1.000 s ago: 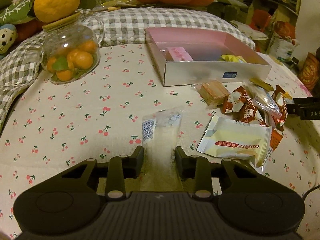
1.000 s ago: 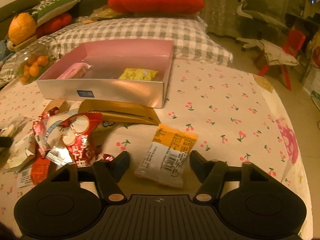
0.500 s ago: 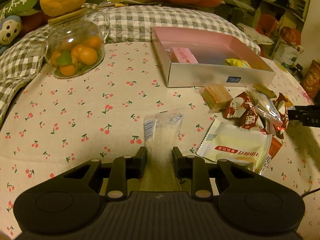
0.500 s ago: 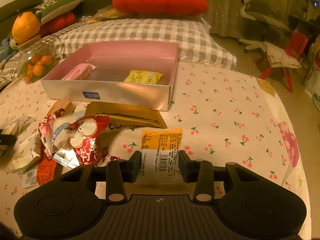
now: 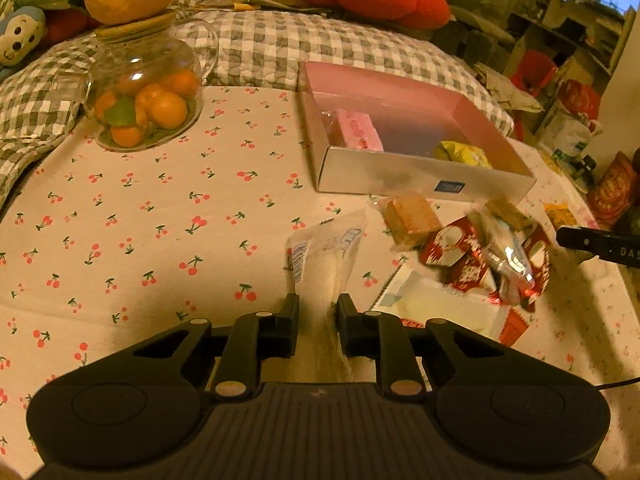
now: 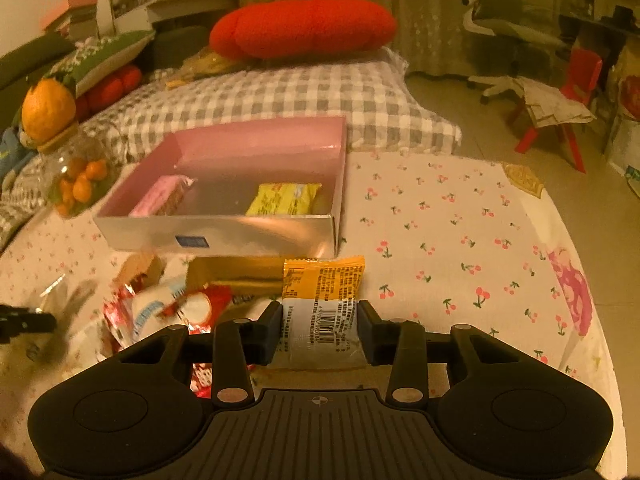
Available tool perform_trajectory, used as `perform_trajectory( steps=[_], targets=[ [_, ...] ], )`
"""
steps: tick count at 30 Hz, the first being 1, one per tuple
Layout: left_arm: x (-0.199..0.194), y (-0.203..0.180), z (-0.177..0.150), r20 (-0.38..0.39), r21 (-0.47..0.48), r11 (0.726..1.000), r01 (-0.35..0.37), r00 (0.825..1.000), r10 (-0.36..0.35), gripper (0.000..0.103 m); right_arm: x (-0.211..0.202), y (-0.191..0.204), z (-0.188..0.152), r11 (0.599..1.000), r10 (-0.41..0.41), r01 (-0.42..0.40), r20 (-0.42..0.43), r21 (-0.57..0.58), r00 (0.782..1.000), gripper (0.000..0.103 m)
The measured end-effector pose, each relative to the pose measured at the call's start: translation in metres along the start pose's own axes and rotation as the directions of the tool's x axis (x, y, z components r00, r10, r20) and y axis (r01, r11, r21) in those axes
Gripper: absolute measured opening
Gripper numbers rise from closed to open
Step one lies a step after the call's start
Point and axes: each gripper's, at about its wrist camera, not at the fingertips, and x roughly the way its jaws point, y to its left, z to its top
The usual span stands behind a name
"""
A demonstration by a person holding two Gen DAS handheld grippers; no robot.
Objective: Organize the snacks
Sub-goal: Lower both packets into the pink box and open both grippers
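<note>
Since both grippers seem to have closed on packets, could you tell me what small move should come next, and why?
Probably carry both toward the pink box: the left gripper pinches the clear packet, the right gripper the orange packet, and the box holds only two snacks.

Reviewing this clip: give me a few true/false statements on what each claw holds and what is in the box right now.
1. The left claw grips a clear packet. True.
2. The right claw is open and empty. False: it is shut on an orange-and-white packet.
3. The pink box holds a pink packet and a yellow packet. True.
4. The glass jar stands inside the box. False: it stands apart on the cloth.
</note>
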Motion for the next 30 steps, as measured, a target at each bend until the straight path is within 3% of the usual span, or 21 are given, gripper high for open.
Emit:
perform_trajectory(
  steps=[19,30],
  targets=[
    [-0.013,-0.035,0.035,0.082,-0.057,0.994,0.089,0.993,-0.084,0.016,-0.015,0.022,0.035,0.988,0.116,-0.119,0.039,0.095,0.992,0.038],
    [0.015,-0.068,0.091,0.118,-0.012,0.995,0.103,0.988,-0.101,0.016,0.014,0.022,0.081,0.981,0.140,-0.146,0.053,0.128,0.989,0.038]
  ],
)
